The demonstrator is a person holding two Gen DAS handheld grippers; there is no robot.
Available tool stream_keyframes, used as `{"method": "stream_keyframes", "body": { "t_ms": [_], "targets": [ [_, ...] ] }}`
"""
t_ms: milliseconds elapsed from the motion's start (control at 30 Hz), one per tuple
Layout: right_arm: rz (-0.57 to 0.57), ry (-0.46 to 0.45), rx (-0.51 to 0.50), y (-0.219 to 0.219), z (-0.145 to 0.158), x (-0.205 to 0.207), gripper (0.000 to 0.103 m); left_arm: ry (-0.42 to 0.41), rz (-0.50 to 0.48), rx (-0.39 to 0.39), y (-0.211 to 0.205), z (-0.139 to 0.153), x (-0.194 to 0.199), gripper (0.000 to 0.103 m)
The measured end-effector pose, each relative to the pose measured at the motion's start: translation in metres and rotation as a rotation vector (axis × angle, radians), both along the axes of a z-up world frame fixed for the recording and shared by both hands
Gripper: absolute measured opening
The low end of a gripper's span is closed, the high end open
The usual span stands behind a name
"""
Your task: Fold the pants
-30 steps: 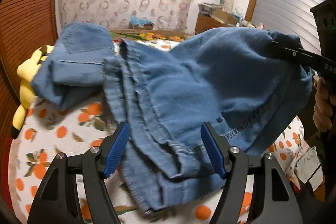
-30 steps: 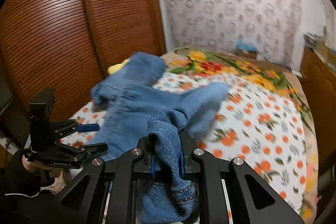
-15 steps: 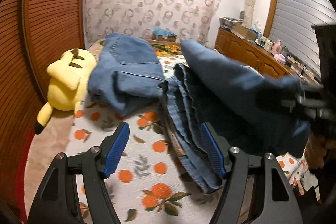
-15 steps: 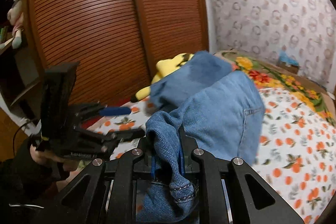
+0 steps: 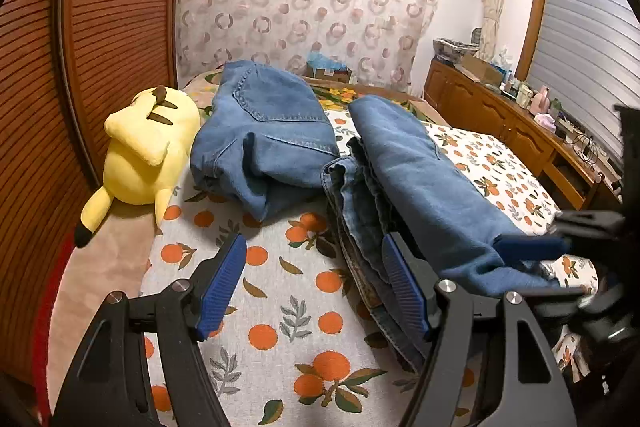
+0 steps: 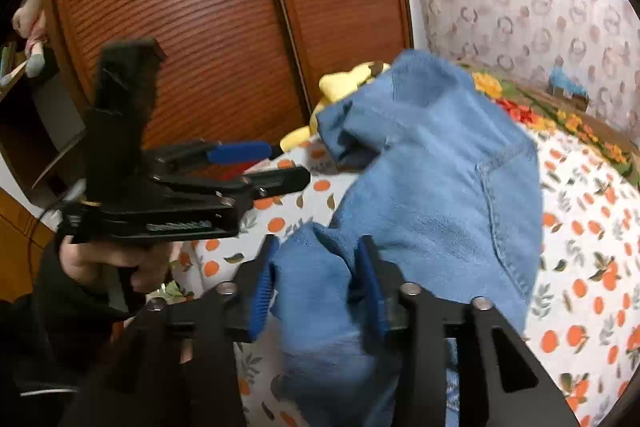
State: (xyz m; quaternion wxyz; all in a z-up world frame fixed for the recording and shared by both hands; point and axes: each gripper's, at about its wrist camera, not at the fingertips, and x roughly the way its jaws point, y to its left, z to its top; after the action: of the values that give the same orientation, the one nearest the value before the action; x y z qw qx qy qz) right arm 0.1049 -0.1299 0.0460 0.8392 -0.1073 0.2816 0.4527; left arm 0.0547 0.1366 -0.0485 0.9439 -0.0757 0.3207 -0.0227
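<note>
Blue jeans lie on the orange-print bed (image 5: 280, 307). Their waist part (image 5: 264, 131) is bunched at the back, and the legs (image 5: 420, 183) are laid over in a long fold running to the near right. My left gripper (image 5: 314, 287) is open over bare sheet just left of that fold, with nothing between its fingers. My right gripper (image 6: 316, 287) has the leg end of the jeans (image 6: 440, 179) between its blue pads (image 6: 260, 295); its jaws are opening and the cloth sits loosely in the gap. The left wrist view shows the right gripper (image 5: 548, 269) at the fold's near end.
A yellow plush toy (image 5: 140, 155) lies at the bed's left edge against the brown slatted wardrobe doors (image 6: 208, 27). A wooden dresser (image 5: 500, 123) with clutter runs along the right wall. A person's hand (image 6: 104, 263) holds the left gripper (image 6: 256, 167) off the bed's near-left side.
The right gripper came down with the leg end and laid it over the other leg, and its jaws have spread. The left gripper drew back left off the jeans onto bare sheet.
</note>
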Motion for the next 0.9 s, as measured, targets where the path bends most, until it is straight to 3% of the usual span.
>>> {"method": "stream_keyframes", "body": {
  "t_ms": [200, 400, 633, 900],
  "targets": [
    [-0.079, -0.078, 0.024, -0.033, 0.024, 0.001, 0.058, -0.018, -0.024, -0.003, -0.007, 0.008, 0.004, 0.071],
    [-0.227, -0.110, -0.034, -0.045, 0.020, 0.051, 0.063, -0.051, -0.088, 0.002, -0.028, 0.026, 0.024, 0.072],
    [-0.249, 0.010, -0.083, -0.019, 0.001, 0.131, 0.065, 0.060, -0.129, 0.011, -0.042, -0.004, 0.050, 0.072],
    [-0.166, 0.125, -0.098, 0.013, -0.021, 0.177, 0.067, 0.162, -0.106, -0.014, -0.036, -0.038, 0.047, 0.072]
  ]
}}
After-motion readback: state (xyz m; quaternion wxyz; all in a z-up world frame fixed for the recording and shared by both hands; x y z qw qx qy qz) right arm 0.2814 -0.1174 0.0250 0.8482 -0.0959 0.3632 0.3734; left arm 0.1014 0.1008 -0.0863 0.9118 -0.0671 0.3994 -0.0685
